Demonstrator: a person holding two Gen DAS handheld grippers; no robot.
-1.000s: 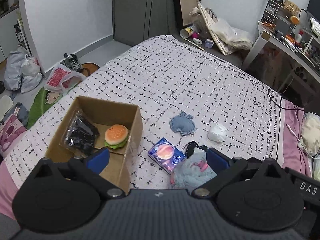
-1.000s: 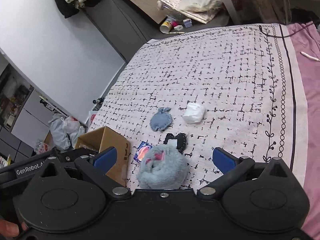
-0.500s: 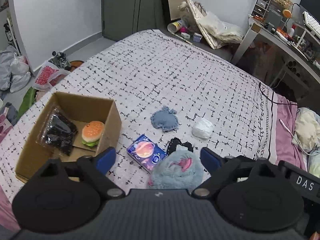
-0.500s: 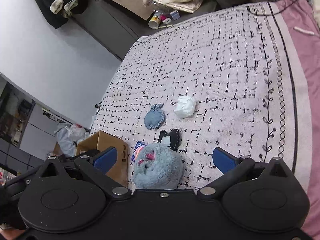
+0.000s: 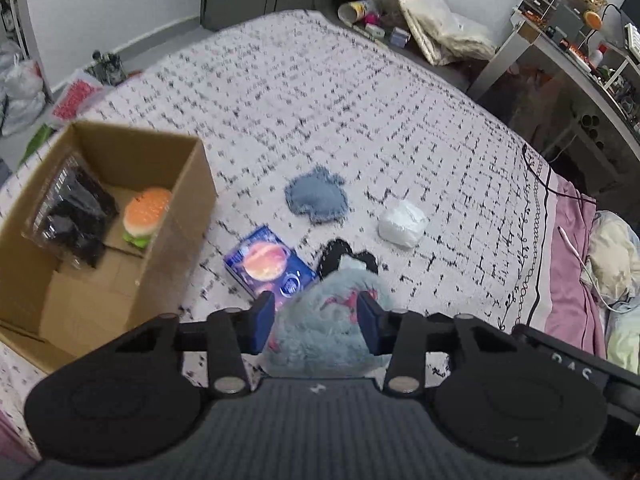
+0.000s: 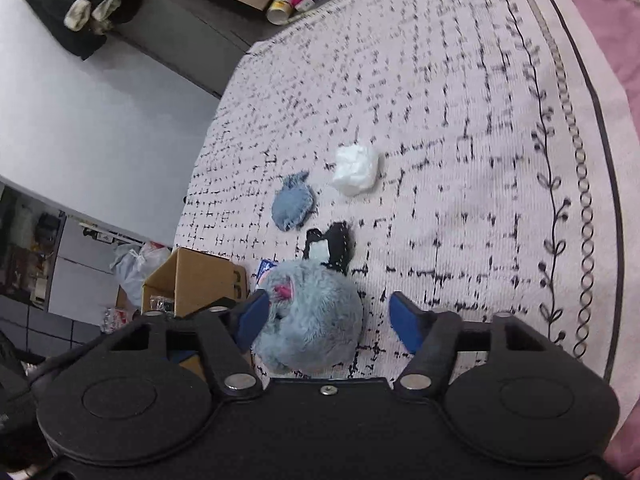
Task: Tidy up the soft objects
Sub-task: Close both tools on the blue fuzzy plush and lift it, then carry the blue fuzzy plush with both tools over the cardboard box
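A fluffy blue-grey plush toy (image 5: 320, 332) (image 6: 312, 320) lies on the patterned bedspread, and both grippers are at it. My left gripper (image 5: 316, 316) is closing, both pads sunk in the fur. My right gripper (image 6: 330, 316) is closing too: its left pad touches the plush, its right pad stands apart. Beyond lie a black fabric piece (image 5: 340, 256), a blue denim piece (image 5: 316, 200) and a white bundle (image 5: 402, 224). The cardboard box (image 5: 176, 224) at the left holds a burger toy (image 5: 146, 216) and a black packet (image 5: 76, 216).
A blue planet-print box (image 5: 268, 264) lies between the cardboard box and the plush. A pink sheet (image 5: 568, 288) with a cable runs along the bed's right side. A desk (image 5: 560, 52) stands at the far right. Bags (image 5: 20, 96) sit on the floor at the left.
Both grippers have come down onto the plush toy, which now sits between their fingers. Both pairs of jaws have narrowed, the left far more than the right.
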